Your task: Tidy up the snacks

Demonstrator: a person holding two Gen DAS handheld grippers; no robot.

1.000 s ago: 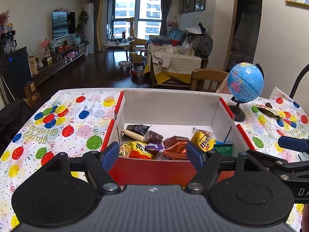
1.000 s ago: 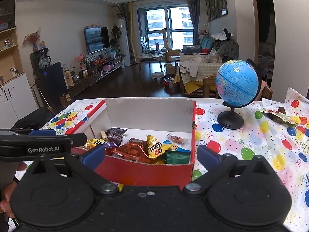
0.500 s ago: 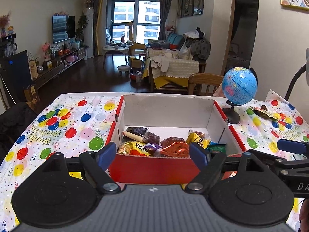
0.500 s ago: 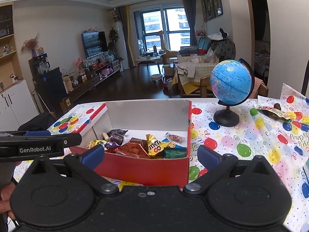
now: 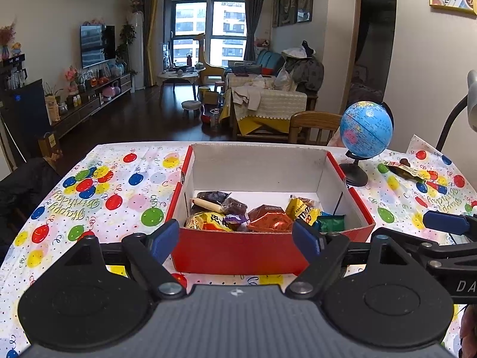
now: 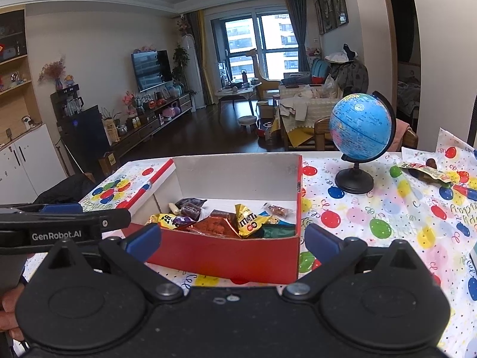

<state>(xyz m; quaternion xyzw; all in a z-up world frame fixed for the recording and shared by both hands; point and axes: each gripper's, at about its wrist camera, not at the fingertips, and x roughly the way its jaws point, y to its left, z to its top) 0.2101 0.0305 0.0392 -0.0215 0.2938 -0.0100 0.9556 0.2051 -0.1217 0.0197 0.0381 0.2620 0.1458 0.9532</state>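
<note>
- Left gripper (image 5: 235, 238): I hold it in front of the near wall of the box (image 5: 238, 252), fingers spread wide with nothing between them.
- Right gripper (image 6: 232, 240): I hold it facing the same box from its right corner, fingers likewise wide apart and holding nothing. Its blue pads (image 6: 320, 243) flank the near red wall without touching it.
- Box is red outside, white inside, and sits open on the tablecloth (image 5: 113, 185), which is printed with coloured balloons.
- Snacks lie heaped in the near half of the box: a yellow candy bag (image 6: 247, 220), an orange-red foil packet (image 5: 268, 220), a yellow packet (image 5: 205, 220) at the left, a green packet (image 5: 331, 222) in the right corner, dark wrapped pieces (image 5: 234, 205) behind them, and a pale stick (image 5: 205, 204) lying slantwise.
- One small clear-wrapped snack (image 6: 277, 210) lies apart, nearer the right wall.
- Loose wrapper (image 6: 423, 171) lies on the cloth well to the right of the box, past the globe (image 6: 360, 126).
- Globe stands upright on its black base, just beside the box's far right corner.
- Wooden chair (image 5: 313, 126) back shows beyond the table's far edge.
</note>
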